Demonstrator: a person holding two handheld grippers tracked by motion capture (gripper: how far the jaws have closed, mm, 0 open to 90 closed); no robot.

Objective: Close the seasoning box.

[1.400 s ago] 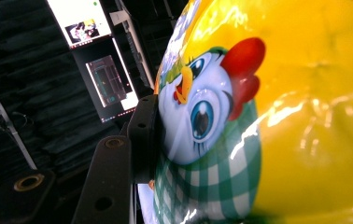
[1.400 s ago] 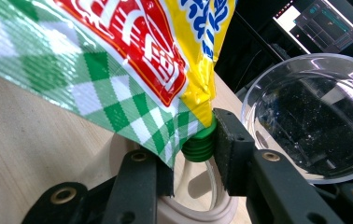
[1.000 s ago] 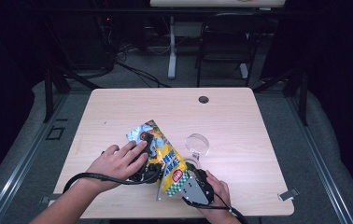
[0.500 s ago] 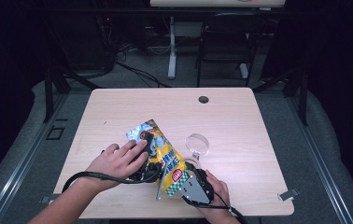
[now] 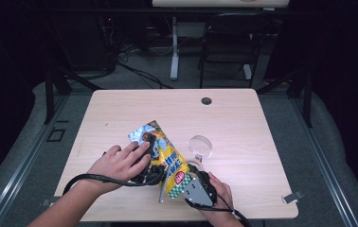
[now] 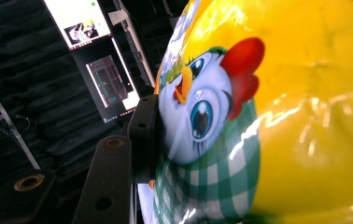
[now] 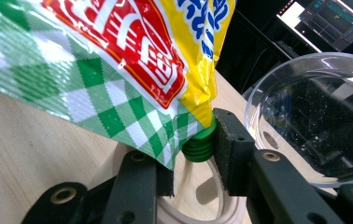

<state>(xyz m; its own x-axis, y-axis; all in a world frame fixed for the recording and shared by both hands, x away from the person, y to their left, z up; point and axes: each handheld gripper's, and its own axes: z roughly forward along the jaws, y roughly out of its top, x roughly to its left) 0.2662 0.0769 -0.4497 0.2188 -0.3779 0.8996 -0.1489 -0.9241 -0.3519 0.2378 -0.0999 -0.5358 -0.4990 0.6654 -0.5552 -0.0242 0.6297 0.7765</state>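
A: So, starting nearest you: the pale wooden table has its near edge at six o'clock, and your forearms come over it there. Your right gripper sits at about five o'clock of the snack pouch, with the grey plate on top.

B: What is it holding?

A: In the right gripper view your jaws are closed on the pouch's green screw cap, one pad on each side of it. The pouch itself lies tilted just in front of you, left of the table's middle, checked green end toward you.

B: And my left?

A: Your left hand covers the left gripper at the pouch's nine o'clock side. In the left gripper view one black jaw presses flat against the printed chicken face on the foil, so it grips the pouch body; the other jaw is hidden behind the bag.

B: What else is on the top?

A: A clear glass bowl stands just beside the pouch at two o'clock, close to your right gripper. Farther off, near the far edge at twelve o'clock, is a round cable hole.

B: Beyond the table?

A: Grey carpet, then a dark room: table legs, a black chair and loose cables on the floor at twelve o'clock.

B: Anything changed since a second ago?

A: No. Both hands, the pouch and the bowl lie as they did, and both grips are the same.
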